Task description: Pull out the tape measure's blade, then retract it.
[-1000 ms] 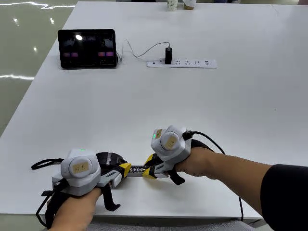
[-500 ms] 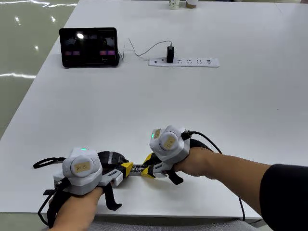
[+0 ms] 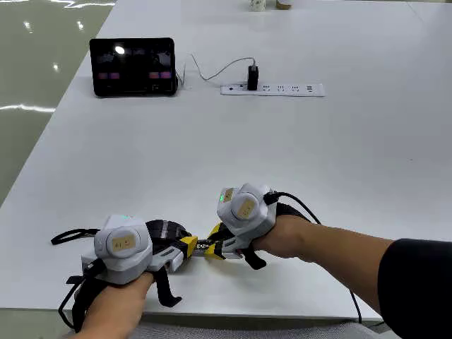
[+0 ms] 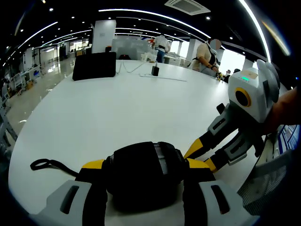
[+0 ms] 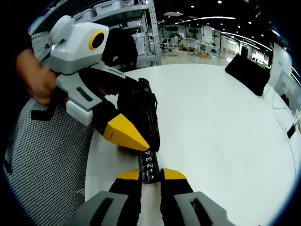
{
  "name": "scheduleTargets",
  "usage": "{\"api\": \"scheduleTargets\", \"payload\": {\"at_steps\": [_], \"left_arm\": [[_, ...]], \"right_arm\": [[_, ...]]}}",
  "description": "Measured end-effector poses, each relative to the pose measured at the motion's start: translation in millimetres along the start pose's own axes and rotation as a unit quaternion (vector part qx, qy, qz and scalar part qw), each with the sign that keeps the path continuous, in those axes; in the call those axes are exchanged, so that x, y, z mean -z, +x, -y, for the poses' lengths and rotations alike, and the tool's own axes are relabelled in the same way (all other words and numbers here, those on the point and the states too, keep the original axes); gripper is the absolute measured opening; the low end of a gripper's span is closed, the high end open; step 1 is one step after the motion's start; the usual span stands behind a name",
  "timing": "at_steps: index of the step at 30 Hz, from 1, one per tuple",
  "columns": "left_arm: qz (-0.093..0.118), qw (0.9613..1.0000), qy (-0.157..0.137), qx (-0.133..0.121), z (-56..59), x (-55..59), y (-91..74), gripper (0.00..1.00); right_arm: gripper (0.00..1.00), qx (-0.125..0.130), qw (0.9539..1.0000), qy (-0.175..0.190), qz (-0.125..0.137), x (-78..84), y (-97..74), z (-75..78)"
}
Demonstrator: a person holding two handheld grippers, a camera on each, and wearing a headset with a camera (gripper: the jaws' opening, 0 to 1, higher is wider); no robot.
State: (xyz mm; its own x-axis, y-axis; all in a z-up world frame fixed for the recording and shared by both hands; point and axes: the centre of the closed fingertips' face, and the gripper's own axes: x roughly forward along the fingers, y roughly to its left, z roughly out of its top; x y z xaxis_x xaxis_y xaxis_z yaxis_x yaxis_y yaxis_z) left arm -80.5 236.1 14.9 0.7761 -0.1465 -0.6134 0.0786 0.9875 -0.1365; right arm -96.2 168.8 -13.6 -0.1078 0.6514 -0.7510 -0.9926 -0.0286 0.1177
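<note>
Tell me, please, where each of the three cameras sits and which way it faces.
Head view: on the headset, looking forward and down at the table; the person's forearms show.
Left gripper view: on the left gripper, looking along its fingers over the tape measure toward the tablet.
Right gripper view: on the right gripper, looking along its fingers and the blade at the left gripper.
Shared: both gripper views show the tape measure.

Open-plan office or lab hall: big white worktable (image 3: 282, 155), ceiling strip lights (image 4: 155, 12), metal shelving (image 5: 153, 28), glossy floor (image 3: 28, 70).
</note>
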Motion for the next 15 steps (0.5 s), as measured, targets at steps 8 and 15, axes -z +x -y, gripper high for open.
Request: {"api": "scheduleTargets", "payload": {"at_steps": [8,15], "left_arm": [[0.0,1.0,-0.001,0.0,-1.0,-0.6,0.1,0.6],[0.001,1.0,-0.003,0.001,-1.5,-0.6,0.0,0.6]], "right_arm": [[0.12,0.0,1.0,-0.002,-0.003,-3.8,4.7,-0.4],[0.12,0.001,1.0,-0.003,0.003,-7.6,8.4,-1.4]]}}
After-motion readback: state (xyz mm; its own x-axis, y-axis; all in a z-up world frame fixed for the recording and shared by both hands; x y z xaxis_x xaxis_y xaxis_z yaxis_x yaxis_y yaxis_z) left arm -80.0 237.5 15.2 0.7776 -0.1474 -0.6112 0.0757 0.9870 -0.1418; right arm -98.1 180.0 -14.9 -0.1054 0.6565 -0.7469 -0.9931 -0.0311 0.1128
